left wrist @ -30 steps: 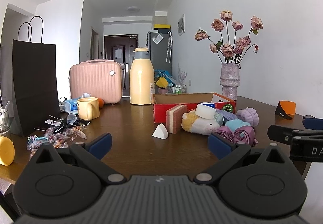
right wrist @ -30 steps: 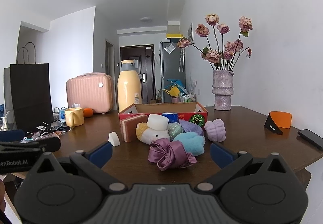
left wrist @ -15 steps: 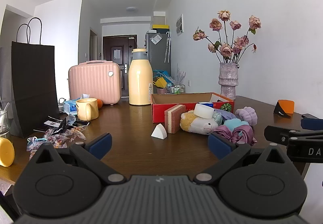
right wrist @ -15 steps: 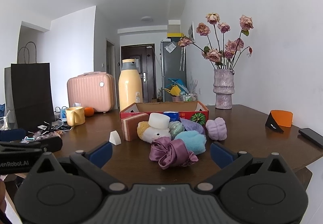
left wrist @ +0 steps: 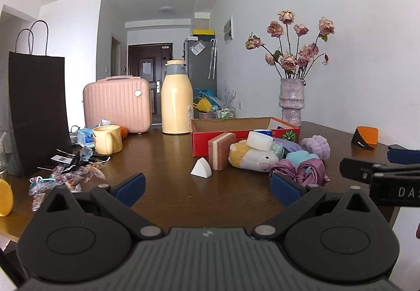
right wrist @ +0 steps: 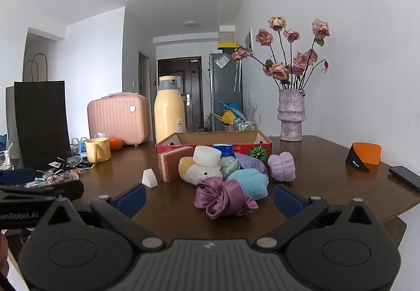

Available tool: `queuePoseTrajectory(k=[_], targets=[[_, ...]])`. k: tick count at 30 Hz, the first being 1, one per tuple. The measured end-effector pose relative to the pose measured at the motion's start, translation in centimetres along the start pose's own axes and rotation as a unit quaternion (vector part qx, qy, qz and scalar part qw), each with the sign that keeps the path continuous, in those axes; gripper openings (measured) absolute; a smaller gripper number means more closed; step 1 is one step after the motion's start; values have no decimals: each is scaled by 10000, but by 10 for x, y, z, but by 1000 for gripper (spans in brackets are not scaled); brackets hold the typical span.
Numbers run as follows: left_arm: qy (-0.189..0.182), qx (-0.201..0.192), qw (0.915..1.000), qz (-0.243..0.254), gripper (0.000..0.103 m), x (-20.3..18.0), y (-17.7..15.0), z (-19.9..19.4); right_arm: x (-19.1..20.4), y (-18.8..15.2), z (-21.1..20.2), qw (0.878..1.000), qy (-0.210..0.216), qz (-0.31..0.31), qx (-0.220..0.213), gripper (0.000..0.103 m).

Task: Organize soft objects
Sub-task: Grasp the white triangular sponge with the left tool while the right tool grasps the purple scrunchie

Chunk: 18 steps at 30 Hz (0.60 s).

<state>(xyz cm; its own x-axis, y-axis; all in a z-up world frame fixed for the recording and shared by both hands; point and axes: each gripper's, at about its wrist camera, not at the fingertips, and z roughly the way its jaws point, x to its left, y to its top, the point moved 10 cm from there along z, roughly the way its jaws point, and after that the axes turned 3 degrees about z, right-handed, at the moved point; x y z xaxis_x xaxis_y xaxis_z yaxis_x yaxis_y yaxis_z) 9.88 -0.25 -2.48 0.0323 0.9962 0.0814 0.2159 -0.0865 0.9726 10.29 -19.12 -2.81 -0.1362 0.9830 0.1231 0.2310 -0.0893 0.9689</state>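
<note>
A pile of soft things lies before a red cardboard box: a purple satin scrunchie, a blue fluffy cloth, a lilac fluffy piece, a plush toy with a white block on it, a pink sponge and a white wedge sponge. My right gripper is open, just short of the scrunchie. My left gripper is open and empty, short of the wedge sponge; the scrunchie is by its right finger.
On the wooden table stand a yellow flask, pink case, yellow mug, black paper bag and candy wrappers at left. A flower vase, an orange stand and a phone are at right.
Both grippers have drifted slightly; the views shifted a little. Both stay open and nothing on the table has moved.
</note>
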Motion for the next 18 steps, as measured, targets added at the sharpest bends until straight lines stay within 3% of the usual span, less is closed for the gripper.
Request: queuePoseTrajectory(k=[5, 10, 18], targets=[[218, -1, 9997, -97, 103, 9, -2, 19, -7, 3, 7, 9997, -174, -61, -176, 103], [137, 253, 9994, -215, 103, 18, -5, 45, -15, 5, 13, 9992, -280, -158, -233, 103], [229, 424, 9984, -286, 103, 15, -16, 92, -38, -7, 53, 9992, -375, -14, 165, 103]])
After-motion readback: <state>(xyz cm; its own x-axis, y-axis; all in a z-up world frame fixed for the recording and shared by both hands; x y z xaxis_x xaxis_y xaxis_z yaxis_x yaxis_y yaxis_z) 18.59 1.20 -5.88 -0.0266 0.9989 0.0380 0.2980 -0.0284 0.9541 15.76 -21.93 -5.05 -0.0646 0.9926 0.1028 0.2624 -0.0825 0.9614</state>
